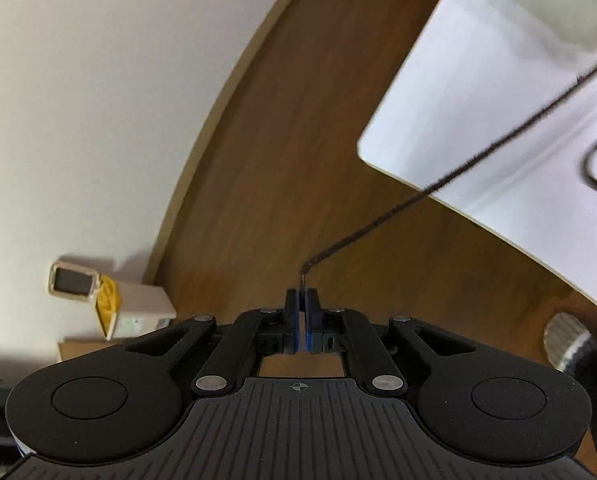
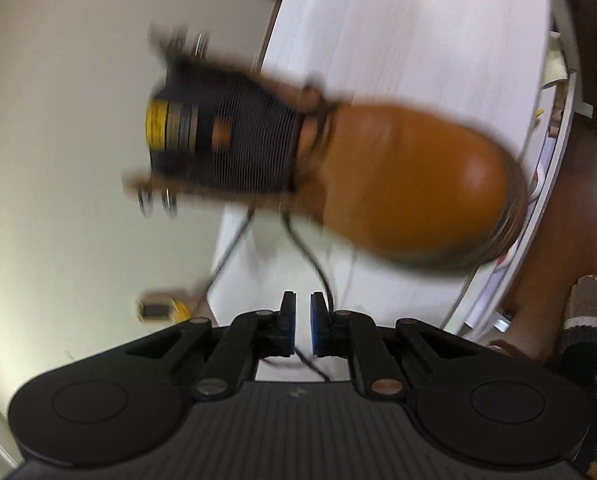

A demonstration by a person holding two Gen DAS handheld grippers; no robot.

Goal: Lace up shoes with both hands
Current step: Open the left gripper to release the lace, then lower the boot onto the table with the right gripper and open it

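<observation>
Left gripper fingers pinch the stiff aglet, limp lace taut; right gripper slightly spread, empty, near the heavy boot.

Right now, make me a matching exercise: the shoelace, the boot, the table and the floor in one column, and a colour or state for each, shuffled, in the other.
Column one:
1. shoelace
2. boot
3. table
4. floor

Column two:
A. white top
B. dark brown wood
C. pulled taut, its tip pinched in the left gripper
D. tan leather toe with a dark tongue, blurred

Pairs: 1-C, 2-D, 3-A, 4-B
</observation>
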